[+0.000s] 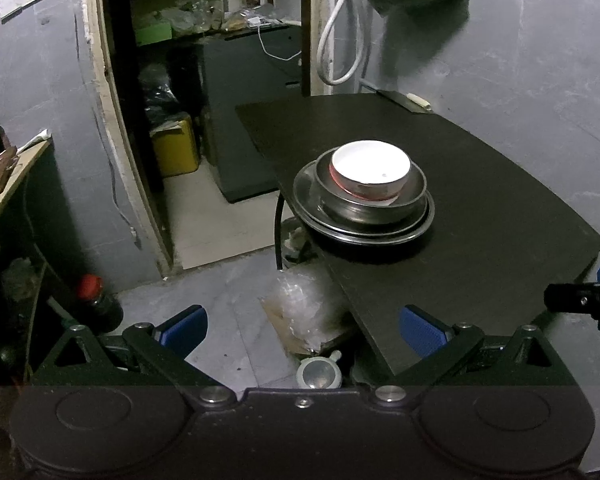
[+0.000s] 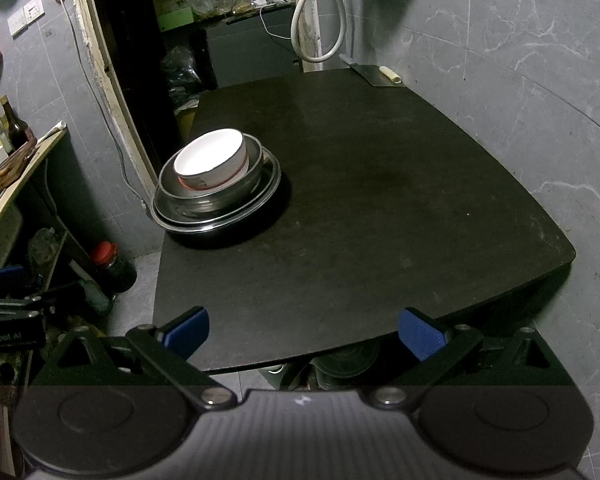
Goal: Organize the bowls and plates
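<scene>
A white bowl (image 1: 370,170) (image 2: 210,160) with a red band sits nested inside a steel bowl (image 1: 364,208) (image 2: 204,202), which rests on stacked steel plates (image 1: 380,236) (image 2: 220,224). The stack stands on a black table (image 1: 480,200) (image 2: 380,180) near its left edge. My left gripper (image 1: 304,330) hangs open and empty off the table's near left corner, well short of the stack. My right gripper (image 2: 304,330) is open and empty above the table's front edge, with the stack far ahead to its left.
A cleaver (image 2: 376,74) lies at the table's far edge by the grey wall. A dark jar with a red lid (image 1: 98,300) (image 2: 112,266) stands on the floor at the left. A plastic bag (image 1: 304,308) lies under the table. An open doorway (image 1: 204,120) leads to cluttered shelves.
</scene>
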`<action>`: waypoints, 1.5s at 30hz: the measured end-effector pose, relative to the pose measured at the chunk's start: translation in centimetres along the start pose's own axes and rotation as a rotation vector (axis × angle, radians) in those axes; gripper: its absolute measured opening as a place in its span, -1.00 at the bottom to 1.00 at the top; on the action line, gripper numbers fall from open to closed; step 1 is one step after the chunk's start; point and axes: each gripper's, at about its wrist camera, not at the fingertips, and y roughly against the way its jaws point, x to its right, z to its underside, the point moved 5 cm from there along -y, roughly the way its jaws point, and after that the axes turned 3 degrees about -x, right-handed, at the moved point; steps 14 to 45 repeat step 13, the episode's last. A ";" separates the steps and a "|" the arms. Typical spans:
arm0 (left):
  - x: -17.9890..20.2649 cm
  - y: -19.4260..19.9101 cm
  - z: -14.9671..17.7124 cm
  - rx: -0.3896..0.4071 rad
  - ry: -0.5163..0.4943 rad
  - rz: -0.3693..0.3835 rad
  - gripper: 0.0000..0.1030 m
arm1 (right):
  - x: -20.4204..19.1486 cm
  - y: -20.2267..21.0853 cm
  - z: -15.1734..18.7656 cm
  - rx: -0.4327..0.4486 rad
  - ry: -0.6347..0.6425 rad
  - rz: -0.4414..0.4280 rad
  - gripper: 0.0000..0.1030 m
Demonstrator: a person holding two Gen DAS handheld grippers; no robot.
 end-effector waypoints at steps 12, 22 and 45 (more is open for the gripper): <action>-0.2 0.0 -0.1 -0.001 -0.005 0.009 0.98 | -0.1 -0.2 0.2 -0.004 -0.003 0.003 1.00; -0.1 0.0 -0.1 -0.002 -0.006 0.010 0.98 | -0.1 -0.3 0.2 -0.005 -0.003 0.004 1.00; -0.1 0.0 -0.1 -0.002 -0.006 0.010 0.98 | -0.1 -0.3 0.2 -0.005 -0.003 0.004 1.00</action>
